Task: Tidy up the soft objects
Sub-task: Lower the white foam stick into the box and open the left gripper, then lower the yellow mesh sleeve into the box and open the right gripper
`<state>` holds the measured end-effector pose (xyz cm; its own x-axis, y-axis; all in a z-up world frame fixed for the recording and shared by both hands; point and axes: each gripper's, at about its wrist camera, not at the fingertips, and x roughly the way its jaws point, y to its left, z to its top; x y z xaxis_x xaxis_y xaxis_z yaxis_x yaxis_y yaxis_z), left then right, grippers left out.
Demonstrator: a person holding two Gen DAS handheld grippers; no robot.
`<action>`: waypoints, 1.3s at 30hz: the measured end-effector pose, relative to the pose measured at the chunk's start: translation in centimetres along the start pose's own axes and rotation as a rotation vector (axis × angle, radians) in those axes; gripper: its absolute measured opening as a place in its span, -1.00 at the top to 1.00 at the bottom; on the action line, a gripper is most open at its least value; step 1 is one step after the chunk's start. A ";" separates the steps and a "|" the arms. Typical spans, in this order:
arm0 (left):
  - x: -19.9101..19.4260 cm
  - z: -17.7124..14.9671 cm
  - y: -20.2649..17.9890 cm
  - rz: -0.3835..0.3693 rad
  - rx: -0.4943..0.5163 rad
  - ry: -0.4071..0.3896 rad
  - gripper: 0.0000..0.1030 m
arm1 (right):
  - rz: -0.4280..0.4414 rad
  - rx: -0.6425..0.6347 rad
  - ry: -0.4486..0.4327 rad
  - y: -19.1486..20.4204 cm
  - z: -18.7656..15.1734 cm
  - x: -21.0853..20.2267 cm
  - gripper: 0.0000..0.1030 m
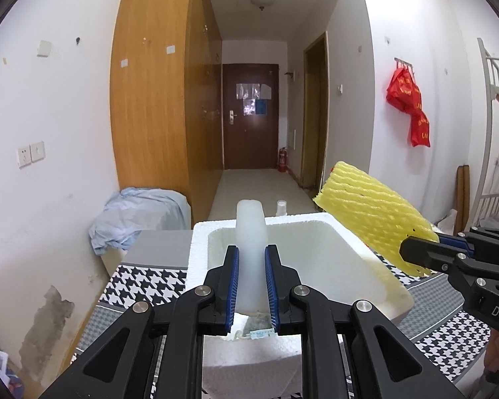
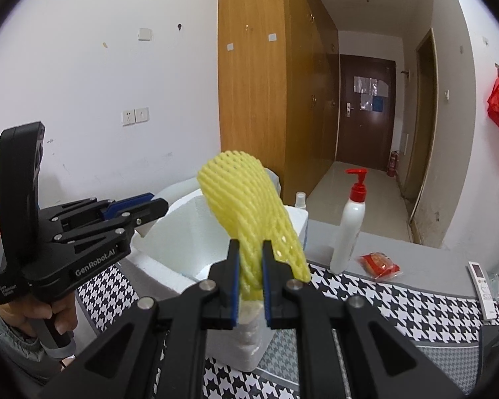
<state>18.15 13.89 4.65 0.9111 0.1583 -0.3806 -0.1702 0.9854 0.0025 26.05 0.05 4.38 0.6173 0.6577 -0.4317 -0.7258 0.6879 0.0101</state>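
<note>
The left gripper point(image 1: 252, 277) pinches a pale, squashy foam piece point(image 1: 249, 232) over the white foam box point(image 1: 316, 229) near the surface's far edge. The right gripper point(image 2: 251, 274) nips a feather-light yellow foam net point(image 2: 249, 206) by its lower end, so it flops.

- Between my right tongs point(image 2: 251, 266): yellow foam net point(image 2: 249, 209).
- Between my left tongs point(image 1: 252, 266): translucent white foam piece point(image 1: 251, 249).
- Below both: white foam box point(image 1: 316, 232), black-and-white houndstooth cloth point(image 2: 399, 306).
</note>
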 end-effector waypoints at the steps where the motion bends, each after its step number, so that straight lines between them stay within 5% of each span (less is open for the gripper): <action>1: 0.2 0.0 0.0 0.000 0.001 0.003 0.66 | 0.001 0.001 0.002 -0.1 0.0 0.2 0.72; 10: 1.5 0.3 0.3 0.001 0.004 0.027 0.47 | 0.005 0.003 0.010 -0.1 0.2 0.8 0.72; 14: 1.0 0.1 0.6 -0.006 -0.005 0.011 -0.46 | -0.001 0.004 0.014 0.0 0.4 1.0 0.72; 19: -0.1 0.2 1.3 0.024 -0.014 -0.029 -0.92 | -0.004 0.002 0.017 0.3 0.5 1.2 0.72; 39: -2.9 -0.6 5.2 0.105 -0.064 -0.051 -0.98 | 0.038 -0.037 0.031 3.2 1.7 3.1 0.72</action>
<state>14.36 18.47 5.19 0.9048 0.2649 -0.3335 -0.2876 0.9576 -0.0195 26.11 4.78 4.58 0.5799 0.6727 -0.4594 -0.7595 0.6505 -0.0062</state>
